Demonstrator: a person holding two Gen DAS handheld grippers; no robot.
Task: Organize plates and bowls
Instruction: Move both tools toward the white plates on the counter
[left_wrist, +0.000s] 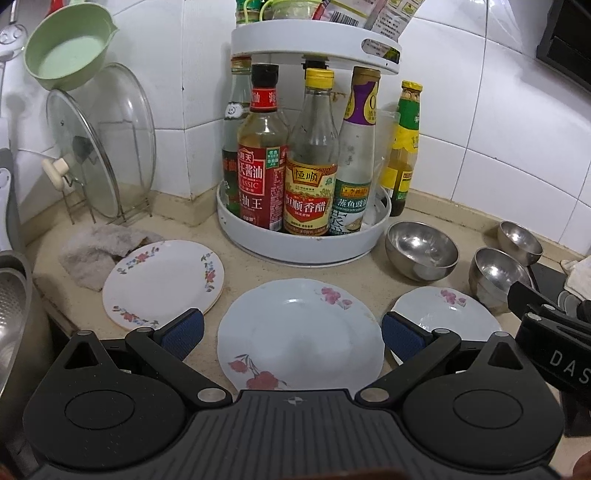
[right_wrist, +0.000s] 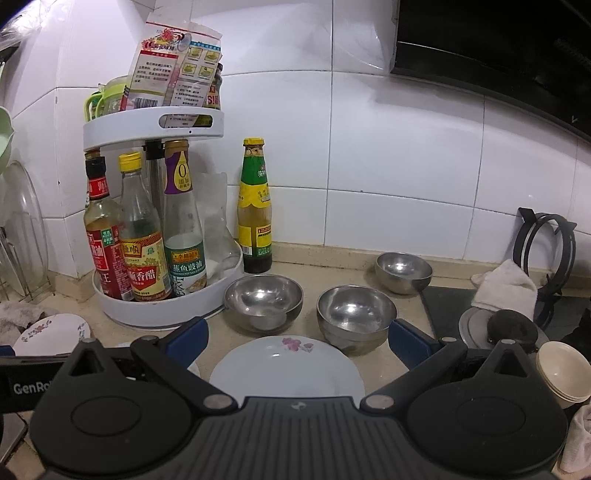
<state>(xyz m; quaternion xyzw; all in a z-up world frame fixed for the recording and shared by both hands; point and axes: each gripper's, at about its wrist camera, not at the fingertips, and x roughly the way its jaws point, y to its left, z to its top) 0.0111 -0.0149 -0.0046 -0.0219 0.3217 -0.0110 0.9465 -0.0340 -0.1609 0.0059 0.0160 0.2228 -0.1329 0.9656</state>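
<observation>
Three flowered plates lie flat on the counter: a white one (left_wrist: 162, 280) at the left, a large pale-blue one (left_wrist: 299, 332) in the middle, and a small one (left_wrist: 443, 314) (right_wrist: 288, 365) at the right. Behind them stand three steel bowls (left_wrist: 421, 251) (left_wrist: 498, 273) (left_wrist: 519, 236), also seen in the right wrist view (right_wrist: 264, 299) (right_wrist: 356, 314) (right_wrist: 404, 271). My left gripper (left_wrist: 291, 334) hangs open above the middle plate, holding nothing. My right gripper (right_wrist: 295, 343) is open over the small plate's far edge, also empty.
A white two-tier condiment turntable (left_wrist: 306, 236) full of bottles stands at the back by the tiled wall. Glass lids (left_wrist: 99, 147) sit in a rack at the left, near a rag (left_wrist: 96, 251). At the right are a stove (right_wrist: 546, 254), a white cloth (right_wrist: 506, 284) and stacked cups (right_wrist: 561, 369).
</observation>
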